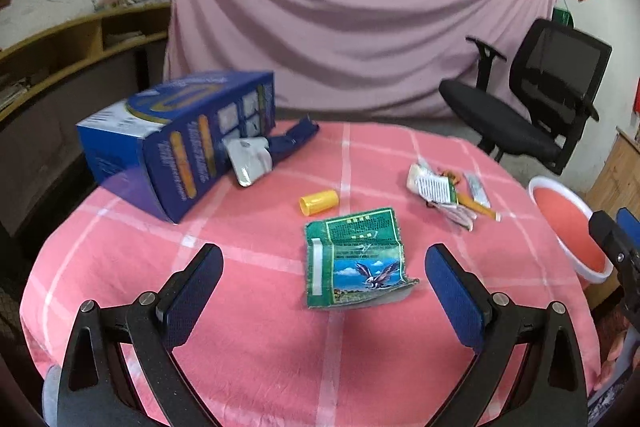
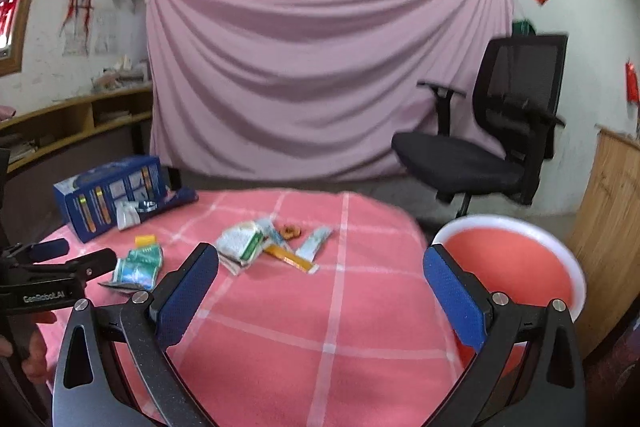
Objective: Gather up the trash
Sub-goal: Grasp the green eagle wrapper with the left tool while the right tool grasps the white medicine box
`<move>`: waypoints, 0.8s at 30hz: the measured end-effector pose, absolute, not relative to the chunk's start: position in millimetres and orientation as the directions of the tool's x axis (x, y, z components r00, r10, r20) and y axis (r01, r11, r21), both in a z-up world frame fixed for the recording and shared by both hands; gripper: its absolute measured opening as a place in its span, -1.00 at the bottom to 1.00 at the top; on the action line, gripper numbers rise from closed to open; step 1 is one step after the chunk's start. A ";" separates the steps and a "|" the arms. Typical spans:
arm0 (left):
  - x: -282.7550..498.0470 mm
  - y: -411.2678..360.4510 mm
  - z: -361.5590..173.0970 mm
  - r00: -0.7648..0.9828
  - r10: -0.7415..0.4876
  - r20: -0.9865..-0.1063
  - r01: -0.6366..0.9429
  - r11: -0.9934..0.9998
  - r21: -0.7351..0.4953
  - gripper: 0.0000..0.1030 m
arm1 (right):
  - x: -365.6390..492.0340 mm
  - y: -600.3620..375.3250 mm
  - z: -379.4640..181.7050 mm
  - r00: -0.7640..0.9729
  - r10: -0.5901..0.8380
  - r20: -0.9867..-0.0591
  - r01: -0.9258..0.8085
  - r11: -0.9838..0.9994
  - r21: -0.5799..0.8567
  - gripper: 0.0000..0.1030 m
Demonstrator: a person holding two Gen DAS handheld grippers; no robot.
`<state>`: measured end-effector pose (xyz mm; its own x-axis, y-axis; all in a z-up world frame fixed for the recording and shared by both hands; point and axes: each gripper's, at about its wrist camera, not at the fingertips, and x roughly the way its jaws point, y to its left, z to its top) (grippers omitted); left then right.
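Note:
A flattened green wrapper [image 1: 354, 259] with an eagle picture lies on the pink checked tablecloth [image 1: 260, 347], just ahead of my open left gripper [image 1: 324, 263], whose jaws hold nothing. A yellow cap [image 1: 319, 202] lies behind it. A heap of small wrappers [image 1: 448, 193] sits to the right. In the right wrist view the same heap [image 2: 264, 245] lies ahead of my open, empty right gripper [image 2: 320, 263], with the green wrapper [image 2: 138, 265] at left. A white-rimmed red bin [image 2: 516, 263] stands beside the table's right edge.
A blue carton [image 1: 176, 143] lies on its side at the back left with a white packet [image 1: 250, 159] at its mouth. A black office chair [image 1: 532, 99] stands behind the table before a pink curtain. Wooden shelves [image 1: 80, 43] run along the left wall.

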<state>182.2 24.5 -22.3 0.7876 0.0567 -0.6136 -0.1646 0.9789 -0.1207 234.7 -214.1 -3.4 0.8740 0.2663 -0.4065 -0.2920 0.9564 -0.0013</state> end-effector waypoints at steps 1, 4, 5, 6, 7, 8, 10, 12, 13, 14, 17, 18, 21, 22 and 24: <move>187.5 24.3 -23.8 0.778 0.049 -0.626 -0.158 0.980 -0.119 0.92 | 241.1 -214.1 -5.1 0.859 0.271 -0.434 -0.295 0.955 0.014 1.00; 203.6 21.5 -28.5 0.746 0.041 -0.665 -0.143 0.985 -0.100 0.91 | 258.4 -213.2 -12.0 0.809 0.290 -0.511 -0.306 0.950 0.056 1.00; 208.7 21.1 -30.9 0.734 0.036 -0.679 -0.138 0.986 -0.096 0.89 | 262.3 -213.3 -13.9 0.796 0.295 -0.528 -0.308 0.949 0.066 1.00; 213.7 20.7 -33.9 0.719 0.033 -0.694 -0.133 0.987 -0.092 0.86 | 267.9 -213.2 -16.3 0.780 0.300 -0.549 -0.309 0.948 0.080 1.00; 220.2 20.8 -36.6 0.702 0.030 -0.711 -0.131 0.987 -0.089 0.75 | 272.8 -213.3 -18.4 0.764 0.307 -0.567 -0.311 0.946 0.093 1.00; 226.0 21.0 -40.9 0.680 0.025 -0.733 -0.130 0.988 -0.087 0.61 | 276.2 -213.3 -19.1 0.753 0.313 -0.579 -0.314 0.944 0.102 1.00; 233.2 21.8 -45.3 0.653 0.030 -0.757 -0.135 0.988 -0.077 0.53 | 285.5 -211.9 -23.4 0.721 0.328 -0.611 -0.318 0.939 0.129 1.00; 232.2 22.9 -42.8 0.666 0.036 -0.745 -0.132 0.989 -0.070 0.36 | 292.5 -210.5 -26.6 0.699 0.342 -0.628 -0.319 0.935 0.154 1.00; 230.9 24.4 -42.1 0.675 0.043 -0.736 -0.132 0.989 -0.063 0.18 | 295.7 -210.0 -27.5 0.690 0.354 -0.631 -0.320 0.931 0.173 0.99; 230.2 25.3 -42.4 0.678 0.044 -0.734 -0.131 0.990 -0.061 0.18 | 297.7 -209.5 -27.4 0.687 0.363 -0.629 -0.321 0.929 0.185 0.99; 223.7 35.8 -44.0 0.690 0.012 -0.723 -0.121 0.988 -0.099 0.16 | 305.0 -199.3 -27.0 0.681 0.384 -0.624 -0.334 0.921 0.203 0.99; 221.0 37.0 -43.0 0.694 0.014 -0.720 -0.125 0.987 -0.102 0.16 | 309.0 -192.7 -27.6 0.674 0.392 -0.627 -0.344 0.917 0.203 0.99; 207.3 50.7 -44.3 0.707 0.004 -0.707 -0.144 0.980 -0.138 0.16 | 320.7 -171.6 -32.8 0.634 0.423 -0.647 -0.380 0.900 0.215 0.87; 202.3 56.4 -45.9 0.714 -0.004 -0.700 -0.148 0.976 -0.157 0.16 | 325.2 -164.8 -34.7 0.619 0.433 -0.656 -0.391 0.894 0.221 0.85; 193.3 63.9 -46.4 0.730 -0.013 -0.683 -0.155 0.971 -0.183 0.16 | 333.2 -154.8 -37.4 0.597 0.442 -0.669 -0.403 0.887 0.226 0.82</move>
<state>193.3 63.9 -46.4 0.7299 -0.0126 -0.6834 -0.1548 0.9708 -0.1832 333.2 -154.8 -37.4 0.5971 0.4419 -0.6695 -0.4030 0.8869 0.2260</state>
